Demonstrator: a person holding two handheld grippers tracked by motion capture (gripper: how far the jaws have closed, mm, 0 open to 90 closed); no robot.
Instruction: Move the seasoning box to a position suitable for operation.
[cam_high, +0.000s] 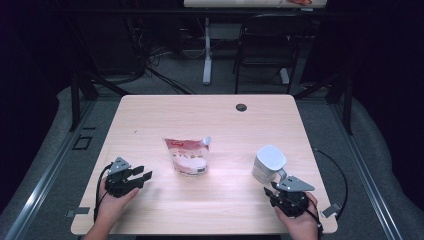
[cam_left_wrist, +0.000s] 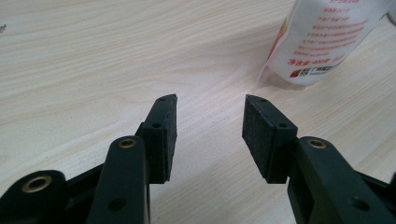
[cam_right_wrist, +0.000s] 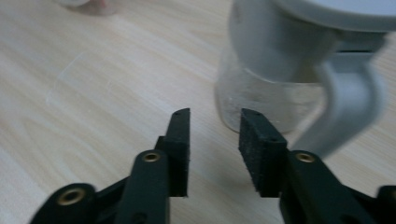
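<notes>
Right gripper (cam_right_wrist: 214, 121) empty, jaws apart; jug (cam_right_wrist: 299, 70) just beyond, upper right, handle nearest. Left gripper (cam_left_wrist: 210, 105) agape, empty; pouch (cam_left_wrist: 322, 42) upper right, farther.

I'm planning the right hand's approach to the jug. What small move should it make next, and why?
Probably ease the right tongs forward and toward the handle. They stand open with nothing between them, just short of the jug, whose handle faces them and sits off to one side in the right gripper view. The left tongs are open too, short of the pouch.
</notes>
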